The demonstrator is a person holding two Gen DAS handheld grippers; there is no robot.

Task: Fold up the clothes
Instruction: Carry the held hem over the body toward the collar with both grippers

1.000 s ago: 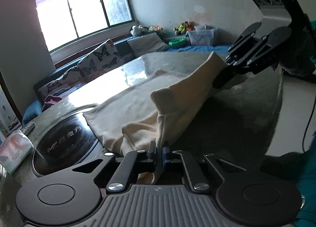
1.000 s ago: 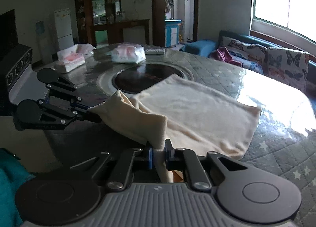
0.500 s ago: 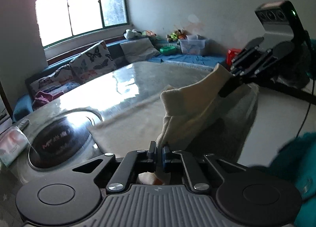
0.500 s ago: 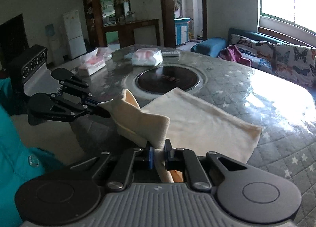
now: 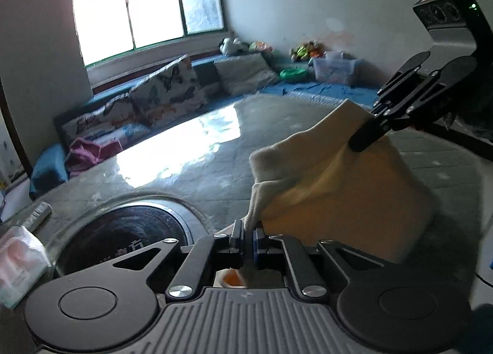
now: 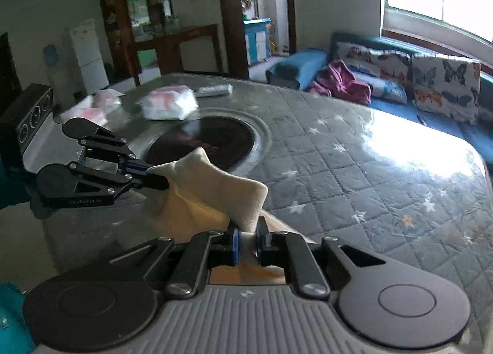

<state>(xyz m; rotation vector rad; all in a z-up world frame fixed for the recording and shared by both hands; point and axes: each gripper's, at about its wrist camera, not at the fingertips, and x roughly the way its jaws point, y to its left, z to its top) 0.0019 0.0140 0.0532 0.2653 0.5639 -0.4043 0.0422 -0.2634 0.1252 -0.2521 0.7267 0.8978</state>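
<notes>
A cream cloth (image 5: 345,181) hangs lifted above the near edge of the quilted table (image 5: 197,169), stretched between both grippers. My left gripper (image 5: 249,238) is shut on one corner of it. My right gripper (image 6: 248,241) is shut on another corner of the cream cloth (image 6: 215,193). In the left wrist view the right gripper (image 5: 366,135) pinches the cloth at upper right. In the right wrist view the left gripper (image 6: 151,176) holds the cloth at mid left. The cloth's lower part is hidden behind the gripper bodies.
A round dark hotplate (image 6: 200,144) is set into the table. Tissue packs (image 6: 169,104) and a remote (image 6: 215,90) lie beyond it. A sofa with butterfly cushions (image 6: 443,88) runs under the window. A teal sleeve (image 6: 12,320) shows at lower left.
Both grippers have lifted the cloth off the table and drawn it back toward the near edge. The spread part that lay on the table is now hanging between them.
</notes>
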